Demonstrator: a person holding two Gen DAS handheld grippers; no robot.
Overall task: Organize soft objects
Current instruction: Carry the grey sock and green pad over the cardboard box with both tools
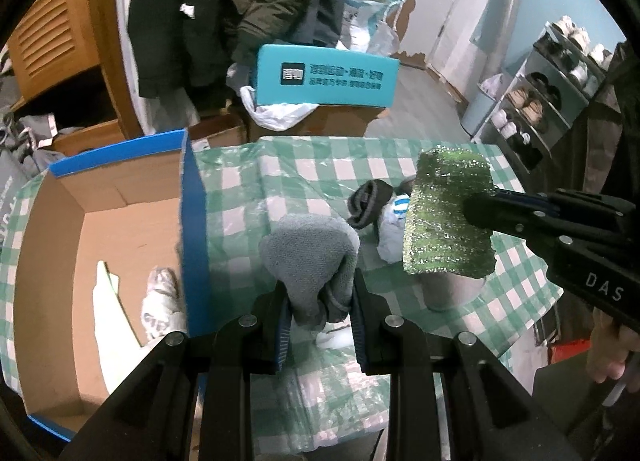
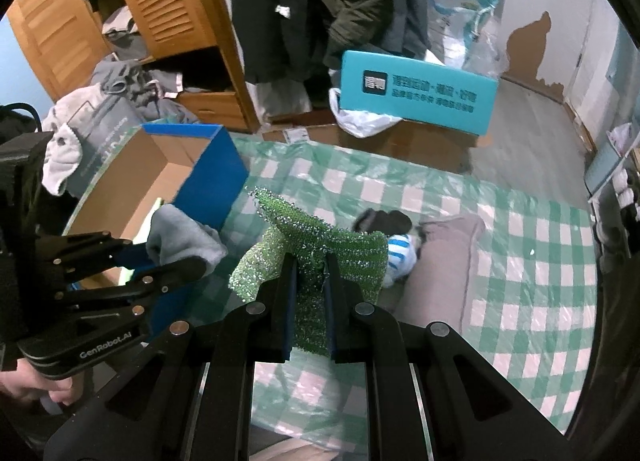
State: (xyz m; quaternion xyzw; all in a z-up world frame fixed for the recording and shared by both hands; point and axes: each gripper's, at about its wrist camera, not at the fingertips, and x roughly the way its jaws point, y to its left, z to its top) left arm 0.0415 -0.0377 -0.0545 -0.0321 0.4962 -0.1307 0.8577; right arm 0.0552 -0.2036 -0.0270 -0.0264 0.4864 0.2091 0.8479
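Observation:
My left gripper is shut on a grey sock, held above the checked cloth just right of the blue cardboard box. In the right wrist view the same grey sock shows in the left gripper, close to the blue cardboard box. My right gripper is shut on a green glittery scouring cloth, lifted off the table. From the left wrist view the green cloth hangs pinched in the right gripper.
A dark sock, a blue-and-white striped sock and a taupe cloth lie on the green checked tablecloth. A pale sock lies inside the box. A teal box, hanging coats and a shoe rack stand beyond.

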